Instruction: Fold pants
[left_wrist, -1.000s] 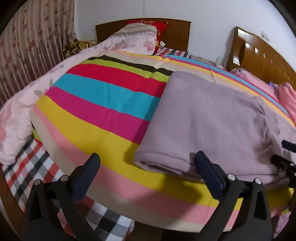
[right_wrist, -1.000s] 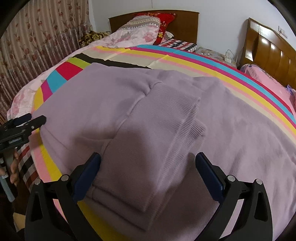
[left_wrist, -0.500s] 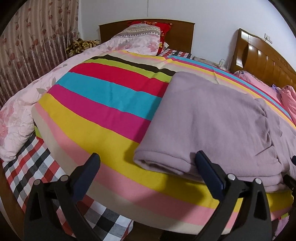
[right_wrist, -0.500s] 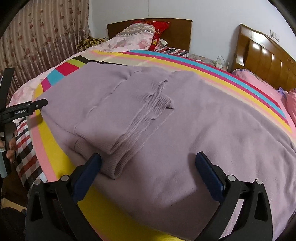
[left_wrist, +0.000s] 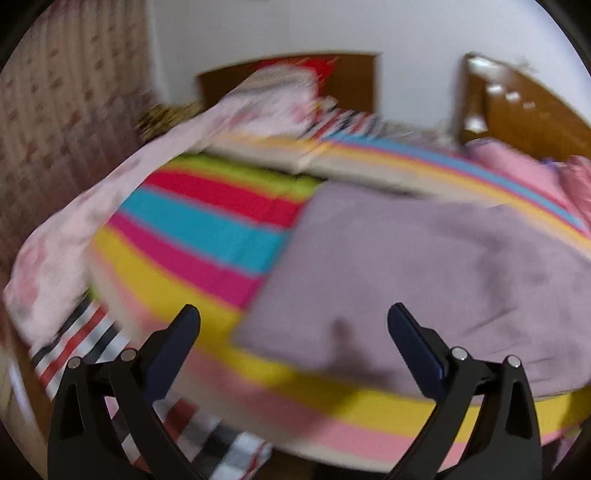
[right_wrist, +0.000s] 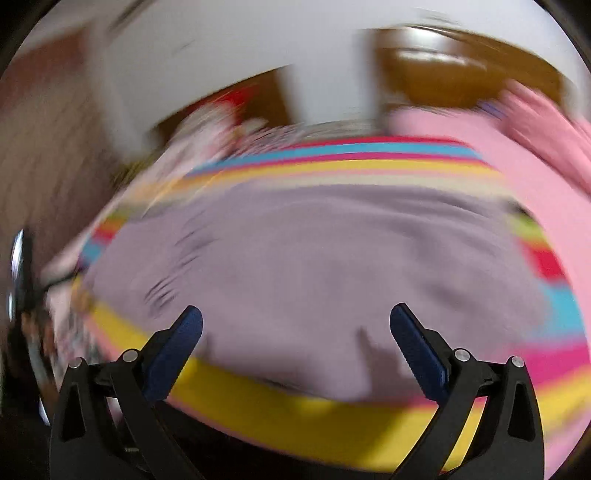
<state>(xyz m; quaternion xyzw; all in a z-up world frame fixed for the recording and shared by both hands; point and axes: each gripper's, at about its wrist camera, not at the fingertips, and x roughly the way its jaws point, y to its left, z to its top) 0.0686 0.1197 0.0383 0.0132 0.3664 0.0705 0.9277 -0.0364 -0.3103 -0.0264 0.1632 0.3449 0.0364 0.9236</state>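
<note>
The lilac pants (left_wrist: 417, 280) lie folded on the striped bed cover near its front edge. They also fill the middle of the right wrist view (right_wrist: 314, 266). My left gripper (left_wrist: 293, 325) is open and empty, above the bed's front edge by the pants' left corner. My right gripper (right_wrist: 295, 325) is open and empty, held back from the pants' near edge. Both views are blurred by motion. My left gripper shows faintly at the far left of the right wrist view (right_wrist: 22, 280).
The striped bed cover (left_wrist: 207, 236) spans the bed. A pink floral quilt (left_wrist: 110, 206) lies on the left, pillows (left_wrist: 288, 92) at the wooden headboard (left_wrist: 524, 114). A checked sheet (left_wrist: 85, 332) hangs at the front left corner. Pink bedding (right_wrist: 517, 147) lies to the right.
Both grippers have swung, blurring the views. The right gripper has pulled back and turned right, away from the folded cuff end. Both stay open and empty.
</note>
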